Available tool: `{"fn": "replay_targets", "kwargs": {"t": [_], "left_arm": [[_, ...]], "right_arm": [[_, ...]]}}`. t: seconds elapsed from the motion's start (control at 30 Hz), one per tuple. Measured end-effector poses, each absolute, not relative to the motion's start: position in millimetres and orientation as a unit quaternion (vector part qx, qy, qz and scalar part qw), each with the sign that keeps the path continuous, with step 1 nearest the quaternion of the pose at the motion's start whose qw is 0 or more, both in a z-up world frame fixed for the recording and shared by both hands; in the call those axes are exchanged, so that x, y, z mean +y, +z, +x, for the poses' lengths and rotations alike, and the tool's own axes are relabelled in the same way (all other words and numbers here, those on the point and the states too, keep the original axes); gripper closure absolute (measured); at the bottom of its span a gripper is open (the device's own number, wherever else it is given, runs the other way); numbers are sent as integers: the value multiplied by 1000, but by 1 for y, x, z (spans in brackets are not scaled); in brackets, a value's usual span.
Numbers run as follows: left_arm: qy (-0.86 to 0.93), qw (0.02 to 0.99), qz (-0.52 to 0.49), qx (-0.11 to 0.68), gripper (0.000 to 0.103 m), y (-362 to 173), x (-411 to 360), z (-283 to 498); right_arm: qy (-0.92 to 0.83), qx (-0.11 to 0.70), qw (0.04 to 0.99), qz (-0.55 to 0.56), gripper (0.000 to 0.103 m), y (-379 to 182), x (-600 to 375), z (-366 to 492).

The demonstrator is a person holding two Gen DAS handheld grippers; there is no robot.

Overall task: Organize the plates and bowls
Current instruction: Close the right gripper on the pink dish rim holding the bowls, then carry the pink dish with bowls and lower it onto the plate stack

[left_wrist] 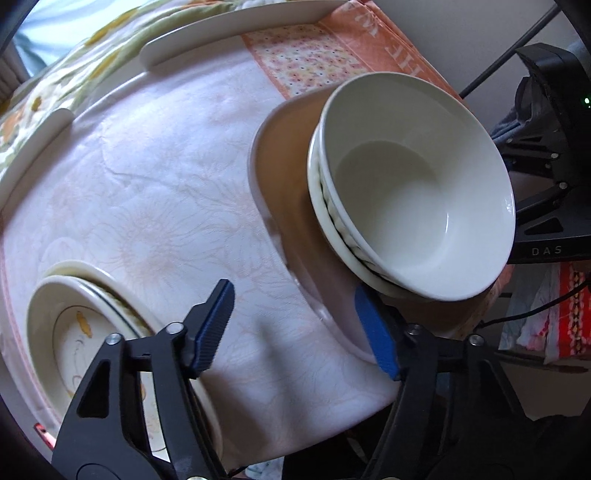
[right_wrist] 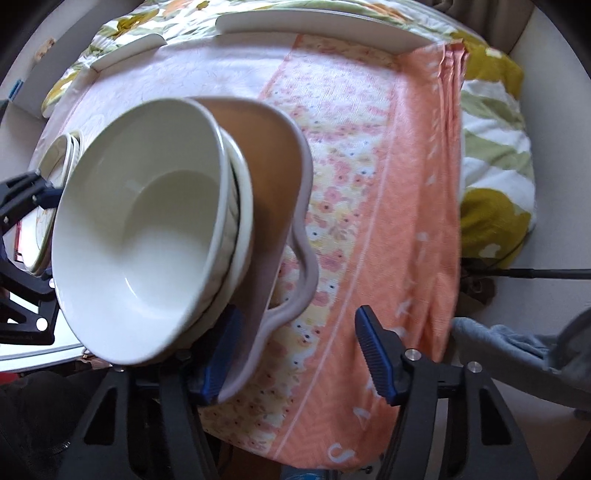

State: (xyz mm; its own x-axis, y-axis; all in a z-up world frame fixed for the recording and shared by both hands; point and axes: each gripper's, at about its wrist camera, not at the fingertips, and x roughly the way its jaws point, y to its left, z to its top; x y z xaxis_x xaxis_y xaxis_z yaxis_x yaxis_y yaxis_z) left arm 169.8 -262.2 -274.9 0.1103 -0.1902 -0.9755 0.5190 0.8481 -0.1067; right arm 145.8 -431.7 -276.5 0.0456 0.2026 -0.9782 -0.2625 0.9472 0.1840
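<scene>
Bowls (left_wrist: 417, 195) are seen nested, white, two or three deep, standing on a brown tray (left_wrist: 291, 177) with a pale wavy rim; the tray lies on the cloth-covered table (left_wrist: 155, 177), toward its right-hand edge; a second group, plates (left_wrist: 85, 332) with a faint floral print, is stacked at the near left corner, well apart from the tray; sorting is therefore judged largely done, bowls with bowls and plates with plates; whether the plate stack is meant to join the tray cannot be told; the left gripper (left_wrist: 295, 328) is held wide apart over bare cloth between the two stacks, nothing between its fingers; the right gripper (right_wrist: 299, 354) is likewise spread wide and grips nothing, though its left finger (right_wrist: 221, 354) sits just beside or against the tray's near rim; contact cannot be confirmed, the rim hiding the pad; the exact count of bowls is unclear, only rim edges showing; the plate stack is partly cut off by the left gripper's arm; long white strips (right_wrist: 314, 22) at the far edge remain unidentified.
</scene>
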Motion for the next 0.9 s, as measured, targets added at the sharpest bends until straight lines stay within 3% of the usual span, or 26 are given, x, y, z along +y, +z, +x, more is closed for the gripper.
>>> {"fn": "replay_targets", "kwargs": {"t": [0.03,0.1,0.23,0.3,0.9], "left_arm": [[-244,735,136,618,45,-276,-265,169],[-252,733,139,616,64,-279,-271,168],[-264,732,140,612,86,-285,-283,164],[-258,740,147,604,87,-285,-286,162],[-242,777,134,565,87,-251,-274,158]], "right_arm": [[167,671,723,-15,60,-278,-430,146],[181,663,727,-14,72,-278,-425,146],[195,648,735,-25,86,-277,-411,139],[203,642,739,-21,92,-275,-408,136],[199,602,772,-37,92,-242,-401,123]]}}
